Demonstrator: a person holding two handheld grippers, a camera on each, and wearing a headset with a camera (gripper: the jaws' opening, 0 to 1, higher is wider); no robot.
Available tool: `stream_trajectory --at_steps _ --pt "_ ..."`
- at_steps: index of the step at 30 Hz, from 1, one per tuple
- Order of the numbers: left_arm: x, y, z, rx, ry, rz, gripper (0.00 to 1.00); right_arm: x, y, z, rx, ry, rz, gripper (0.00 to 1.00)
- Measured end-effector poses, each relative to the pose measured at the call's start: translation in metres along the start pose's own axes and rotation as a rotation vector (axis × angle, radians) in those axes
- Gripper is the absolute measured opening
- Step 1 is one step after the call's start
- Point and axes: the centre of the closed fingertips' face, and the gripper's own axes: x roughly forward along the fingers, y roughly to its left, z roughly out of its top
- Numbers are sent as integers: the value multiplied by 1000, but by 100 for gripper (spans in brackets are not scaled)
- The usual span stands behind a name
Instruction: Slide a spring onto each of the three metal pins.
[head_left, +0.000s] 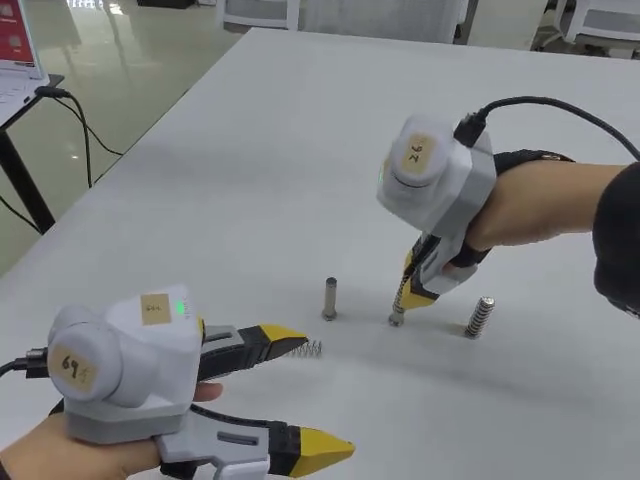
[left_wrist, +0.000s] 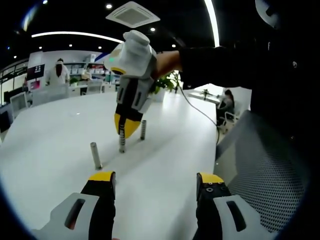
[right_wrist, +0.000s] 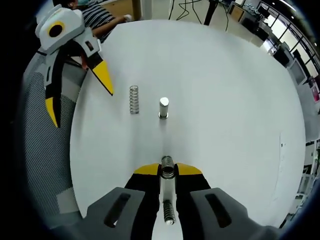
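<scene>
Right gripper (head_left: 418, 292) fingers clamped on a spring (right_wrist: 167, 167), held upright at the middle pin (head_left: 397, 318). End pin (head_left: 480, 316) beside it already sprung. Bare pin (head_left: 330, 298) and loose spring (head_left: 312, 348) sit on table (head_left: 300, 150). Left gripper (head_left: 312, 395) fingers apart, idle. Judgement: keep spring coaxial, ease straight down, release once coils seat.
</scene>
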Motion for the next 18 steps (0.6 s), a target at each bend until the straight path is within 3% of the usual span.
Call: stream_trajectory --at_steps 13,18 --pt "-1 1 0 -3 2 5 61 15 4 -7 6 26 20 8" --pt "-1 1 0 -4 3 6 61 14 4 -4 12 17 21 8"
